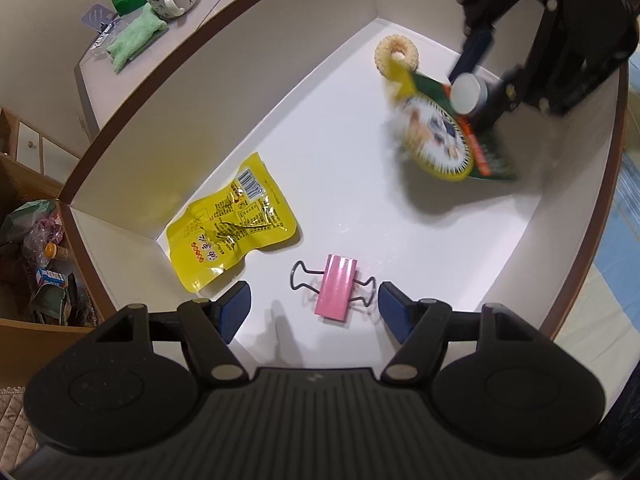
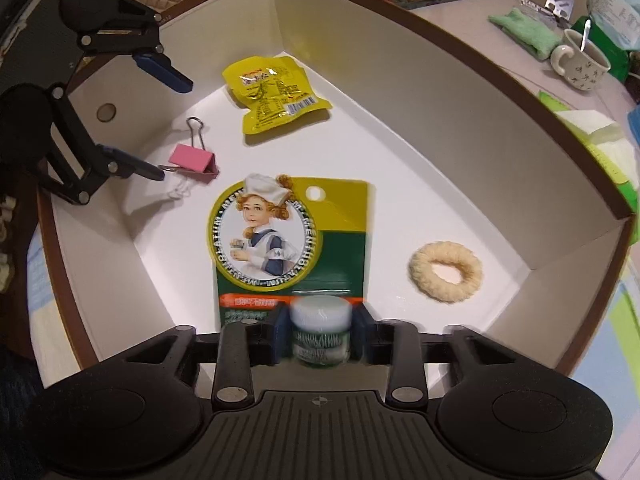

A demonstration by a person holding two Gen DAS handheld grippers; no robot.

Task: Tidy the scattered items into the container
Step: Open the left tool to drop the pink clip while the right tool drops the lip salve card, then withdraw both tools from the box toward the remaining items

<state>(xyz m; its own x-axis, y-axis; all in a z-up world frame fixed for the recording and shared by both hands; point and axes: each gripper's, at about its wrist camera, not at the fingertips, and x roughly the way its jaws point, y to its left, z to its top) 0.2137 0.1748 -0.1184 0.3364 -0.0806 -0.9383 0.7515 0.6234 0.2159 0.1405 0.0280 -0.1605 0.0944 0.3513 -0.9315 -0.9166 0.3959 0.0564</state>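
A white-lined container [image 1: 248, 92] with a brown rim holds everything. My right gripper [image 2: 321, 330] is shut on the small jar of a green-and-yellow ointment card [image 2: 292, 240]. In the left wrist view the card [image 1: 440, 140] hangs tilted and blurred from that gripper [image 1: 470, 94], with its shadow on the floor below. A pink binder clip [image 1: 335, 292] lies on the floor between the spread fingers of my open left gripper [image 1: 315, 310]. A yellow snack packet [image 1: 232, 224] rests near one corner. A cream hair tie [image 2: 446, 276] lies to the right of the card.
Outside the container [image 2: 400, 100], a table carries a patterned mug [image 2: 582, 64] with a spoon and a green cloth [image 2: 524, 30]. A cardboard box of clutter [image 1: 40, 264] stands at the left of the left wrist view. Bare white floor lies in the container's middle.
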